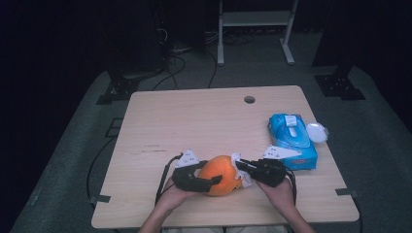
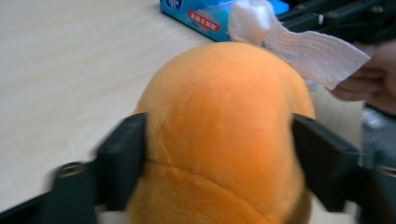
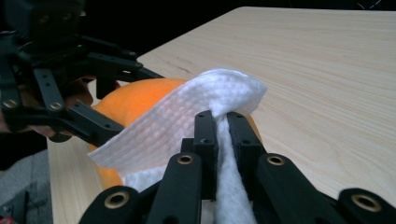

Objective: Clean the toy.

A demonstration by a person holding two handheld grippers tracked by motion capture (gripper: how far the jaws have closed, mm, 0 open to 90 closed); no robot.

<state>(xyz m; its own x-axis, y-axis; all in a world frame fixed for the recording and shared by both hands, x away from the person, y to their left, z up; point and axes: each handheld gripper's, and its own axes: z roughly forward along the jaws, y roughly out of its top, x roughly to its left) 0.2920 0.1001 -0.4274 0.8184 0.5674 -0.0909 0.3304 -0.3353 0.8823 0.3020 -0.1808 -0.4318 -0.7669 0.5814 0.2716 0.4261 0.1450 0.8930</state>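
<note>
Here, your scene line by line:
Toy: the orange plush toy (image 1: 219, 175) sits on the bench (image 1: 194, 121) near your edge, between your two hands.
Left gripper: your left gripper (image 1: 210, 180) is clamped on the toy, one jaw pressing into each side of it, as the left gripper view shows (image 2: 219, 135).
Right gripper: your right gripper (image 1: 241, 166) is clenched on a white wipe (image 3: 187, 116), the sheet pinched between the two jaws.
Wipe: it drapes over the top of the toy (image 3: 130, 100), touching the plush.
Wipe pack: the blue pack (image 1: 293, 141) lies on the bench to your right, apart from the toy; a white lid (image 1: 317, 132) sits just beside it.
</note>
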